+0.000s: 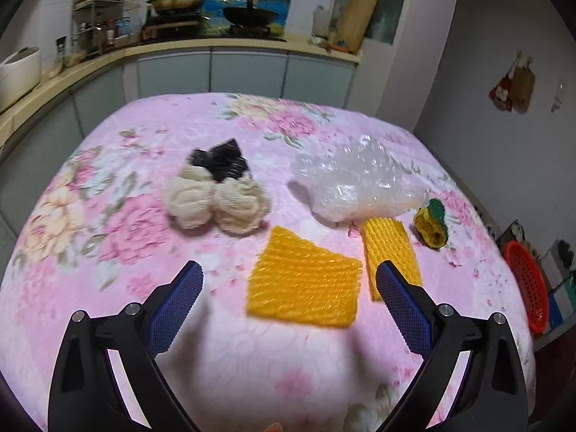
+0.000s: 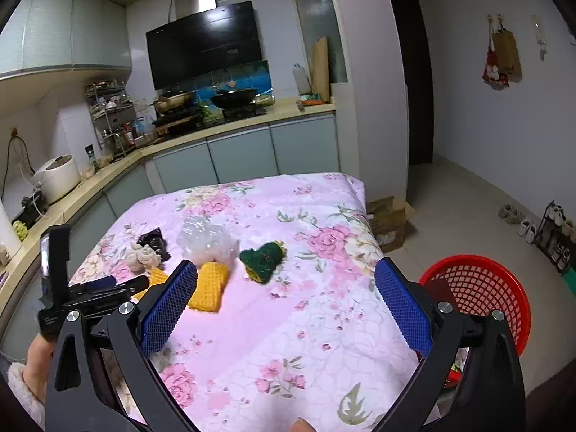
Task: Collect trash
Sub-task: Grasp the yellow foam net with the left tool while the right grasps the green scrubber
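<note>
Approach step, nothing collected yet. Left gripper [image 1: 289, 289] wide open, empty, over yellow foam net [image 1: 304, 277]. Right gripper [image 2: 286, 295] wide open, empty. Next: descend, pinch net, carry to red basket [image 2: 478, 288].

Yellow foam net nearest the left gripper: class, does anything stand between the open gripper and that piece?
Nothing visible does. The left gripper is open, and the flat yellow foam net lies on the pink floral cloth right ahead of it. The cream mesh wads and clear plastic bag lie beyond.
</note>
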Available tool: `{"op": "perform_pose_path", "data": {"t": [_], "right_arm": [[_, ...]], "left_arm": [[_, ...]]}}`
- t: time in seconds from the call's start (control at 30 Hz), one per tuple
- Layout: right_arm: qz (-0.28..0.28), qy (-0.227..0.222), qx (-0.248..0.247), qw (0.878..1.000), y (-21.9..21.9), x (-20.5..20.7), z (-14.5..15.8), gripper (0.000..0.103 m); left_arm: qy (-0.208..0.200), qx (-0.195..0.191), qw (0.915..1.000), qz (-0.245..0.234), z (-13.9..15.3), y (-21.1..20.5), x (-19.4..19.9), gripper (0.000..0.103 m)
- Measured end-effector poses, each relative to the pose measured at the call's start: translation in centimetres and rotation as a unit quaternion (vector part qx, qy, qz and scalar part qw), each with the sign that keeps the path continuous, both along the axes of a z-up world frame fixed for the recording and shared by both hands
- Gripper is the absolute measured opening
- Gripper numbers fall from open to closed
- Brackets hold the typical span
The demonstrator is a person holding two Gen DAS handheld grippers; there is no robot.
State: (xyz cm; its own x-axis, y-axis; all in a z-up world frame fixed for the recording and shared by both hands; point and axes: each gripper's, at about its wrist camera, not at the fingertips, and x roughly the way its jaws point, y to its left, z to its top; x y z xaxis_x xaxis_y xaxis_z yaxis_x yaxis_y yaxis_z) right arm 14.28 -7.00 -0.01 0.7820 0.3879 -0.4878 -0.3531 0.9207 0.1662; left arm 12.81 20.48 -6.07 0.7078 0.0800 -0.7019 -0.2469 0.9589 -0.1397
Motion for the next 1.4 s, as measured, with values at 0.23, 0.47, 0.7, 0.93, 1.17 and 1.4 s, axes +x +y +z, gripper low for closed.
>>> {"op": "perform_pose_path", "data": {"t": [0.23, 0.47, 0.7, 0.93, 1.17, 1.4], "right_arm": [[-0.005, 0.014, -0.006, 1.000, -0.3, 0.9, -0.9, 0.096], [-0.005, 0.023, -0.008, 1.000, -0.1, 1.6, -1.7, 0.096], [-0.002, 0.034, -0.013, 0.999, 0.5, 2.0, -2.7, 0.096], [0.004, 0.052, -0.010, 0.999, 1.1, 2.3, -3.6, 0.096], [0.005, 0.061, -0.013, 0.998, 1.7, 2.9, -4.1, 0.096], [0.008, 0.080, -0.019, 0.997, 3.1, 5.4, -5.4, 0.096]], "left_arm": [[0.050, -0.008, 0.9987, -0.009, -2.6, 0.1, 2.6, 0.076], [0.052, -0.012, 0.9984, -0.021, -3.1, -0.2, 2.5, 0.056], [0.042, -0.020, 0.9987, -0.019, -2.8, 0.0, 1.4, 0.029], [0.031, -0.039, 0.9986, -0.015, -2.3, 0.6, 0.4, 0.014], [-0.002, -0.044, 0.9990, -0.003, -0.4, 1.4, -1.5, 0.013], [-0.035, -0.026, 0.9990, 0.009, 1.7, 1.7, -3.0, 0.013]]}}
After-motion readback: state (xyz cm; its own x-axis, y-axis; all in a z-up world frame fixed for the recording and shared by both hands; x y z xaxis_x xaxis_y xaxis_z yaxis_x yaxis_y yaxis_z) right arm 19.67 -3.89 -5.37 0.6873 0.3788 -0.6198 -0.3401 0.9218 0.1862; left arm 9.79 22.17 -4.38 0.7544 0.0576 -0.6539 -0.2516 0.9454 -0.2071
